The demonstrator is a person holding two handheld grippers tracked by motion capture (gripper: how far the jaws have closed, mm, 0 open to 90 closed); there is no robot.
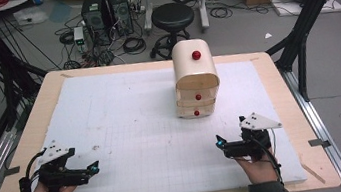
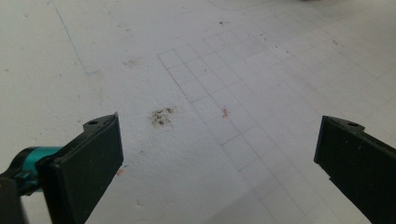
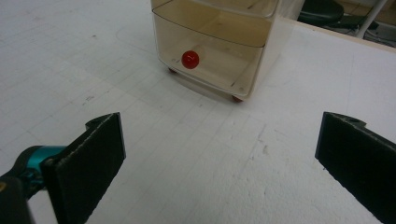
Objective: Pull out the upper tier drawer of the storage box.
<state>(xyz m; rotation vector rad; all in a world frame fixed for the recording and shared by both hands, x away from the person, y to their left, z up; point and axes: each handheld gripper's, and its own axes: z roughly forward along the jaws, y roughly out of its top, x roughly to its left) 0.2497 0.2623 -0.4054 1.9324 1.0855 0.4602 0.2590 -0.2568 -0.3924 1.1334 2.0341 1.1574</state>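
A small cream drawer cabinet (image 1: pixel 196 74) with three red knobs stands on the white foam board (image 1: pixel 130 111), right of centre. In the right gripper view its translucent bottom drawer (image 3: pixel 212 51) and red knob (image 3: pixel 190 59) lie straight ahead. My right gripper (image 1: pixel 220 142) (image 3: pixel 219 135) rests near the board's front right, open, with nothing between its jaws, well short of the cabinet. My left gripper (image 1: pixel 94 166) (image 2: pixel 219 135) rests at the front left, also open and empty, above bare gridded board.
The board lies on a wooden table (image 1: pixel 40 119) framed by black struts. A dark smudge (image 2: pixel 161 116) marks the board ahead of the left gripper. Beyond the table stand a black stool (image 1: pixel 172 17), computer towers (image 1: pixel 106 9), cables and boxes.
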